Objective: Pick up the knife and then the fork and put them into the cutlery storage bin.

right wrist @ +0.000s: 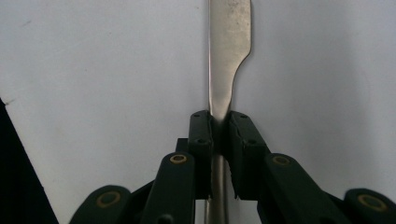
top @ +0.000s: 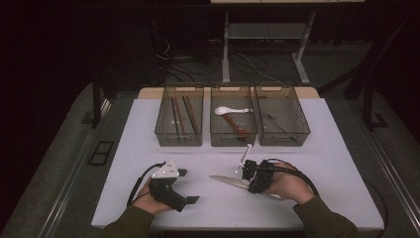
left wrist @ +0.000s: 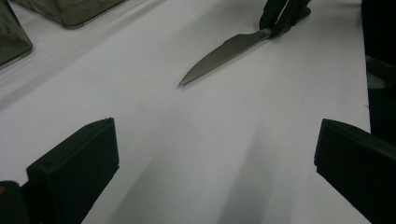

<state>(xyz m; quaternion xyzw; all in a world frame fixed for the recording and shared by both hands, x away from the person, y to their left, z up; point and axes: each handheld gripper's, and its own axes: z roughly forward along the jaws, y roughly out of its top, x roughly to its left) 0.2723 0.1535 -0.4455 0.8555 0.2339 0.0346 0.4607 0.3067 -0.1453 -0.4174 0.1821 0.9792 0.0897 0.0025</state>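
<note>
The right gripper (right wrist: 219, 126) has its fingers clamped on the knife (right wrist: 229, 42) lying on the table (top: 322, 148), while the left gripper (left wrist: 215, 163) rests with fingers apart.

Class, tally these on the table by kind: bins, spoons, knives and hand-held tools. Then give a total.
Bins: 3 (left bin, middle bin, right bin)
Spoons: 2 (white spoon, brown spoon)
Knives: 1 (knife, clamped in the right tool)
Tools: 2 (left tool, right tool)
Total: 8
</note>
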